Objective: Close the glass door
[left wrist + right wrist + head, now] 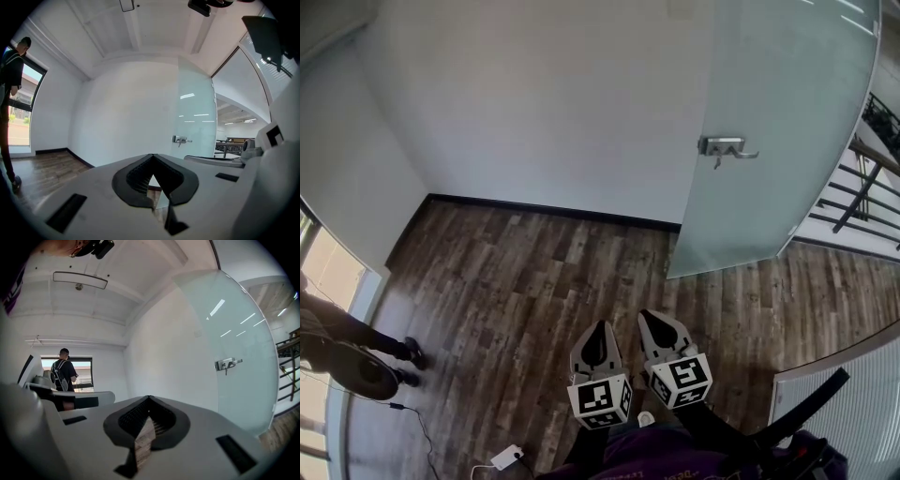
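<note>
A frosted glass door (769, 122) stands ajar at the right of the white wall, swung into the room. Its metal lever handle (727, 147) sits at mid height; the same door (194, 112) and handle (181, 139) show in the left gripper view, and the door (234, 343) with its handle (227, 364) in the right gripper view. My left gripper (601, 336) and right gripper (657, 325) hang side by side over the wood floor, well short of the door. Both point toward it with jaw tips touching and nothing between them.
A white wall (553, 103) runs behind the door. A person (347, 347) stands at the left by a window. A white charger and cable (504, 457) lie on the floor near my feet. Railings (862, 187) show beyond the door, a white slatted panel (853, 412) at right.
</note>
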{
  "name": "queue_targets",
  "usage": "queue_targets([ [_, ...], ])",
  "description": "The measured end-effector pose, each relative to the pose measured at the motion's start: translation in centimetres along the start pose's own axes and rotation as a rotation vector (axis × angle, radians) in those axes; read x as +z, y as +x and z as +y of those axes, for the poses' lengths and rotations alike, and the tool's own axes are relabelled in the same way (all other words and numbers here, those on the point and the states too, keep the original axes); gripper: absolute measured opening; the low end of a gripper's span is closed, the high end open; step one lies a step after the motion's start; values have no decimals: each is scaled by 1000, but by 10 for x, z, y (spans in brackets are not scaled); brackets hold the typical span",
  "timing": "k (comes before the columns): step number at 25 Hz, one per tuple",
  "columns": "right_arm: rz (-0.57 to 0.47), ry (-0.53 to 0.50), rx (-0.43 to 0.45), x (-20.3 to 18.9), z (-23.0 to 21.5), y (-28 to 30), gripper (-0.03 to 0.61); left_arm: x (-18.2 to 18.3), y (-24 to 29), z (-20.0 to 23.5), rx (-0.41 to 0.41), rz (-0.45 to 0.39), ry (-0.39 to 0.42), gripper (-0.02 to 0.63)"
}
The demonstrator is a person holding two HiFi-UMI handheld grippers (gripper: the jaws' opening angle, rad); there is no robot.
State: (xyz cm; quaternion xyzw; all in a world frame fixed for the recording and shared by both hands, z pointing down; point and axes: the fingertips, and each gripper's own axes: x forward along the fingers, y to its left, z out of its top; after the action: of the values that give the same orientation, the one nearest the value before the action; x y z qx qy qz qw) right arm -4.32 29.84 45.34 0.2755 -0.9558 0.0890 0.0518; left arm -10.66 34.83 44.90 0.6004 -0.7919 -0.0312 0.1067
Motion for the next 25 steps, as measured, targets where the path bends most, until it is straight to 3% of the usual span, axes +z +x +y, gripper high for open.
queue_targets([
  [14,-31,-24,-5,34,-6,175,-3,45,137,105,-29,-32,18,0],
  [25,-7,-21,-56,25,-17,242,-3,28,196,147,-63,31,-5,0],
])
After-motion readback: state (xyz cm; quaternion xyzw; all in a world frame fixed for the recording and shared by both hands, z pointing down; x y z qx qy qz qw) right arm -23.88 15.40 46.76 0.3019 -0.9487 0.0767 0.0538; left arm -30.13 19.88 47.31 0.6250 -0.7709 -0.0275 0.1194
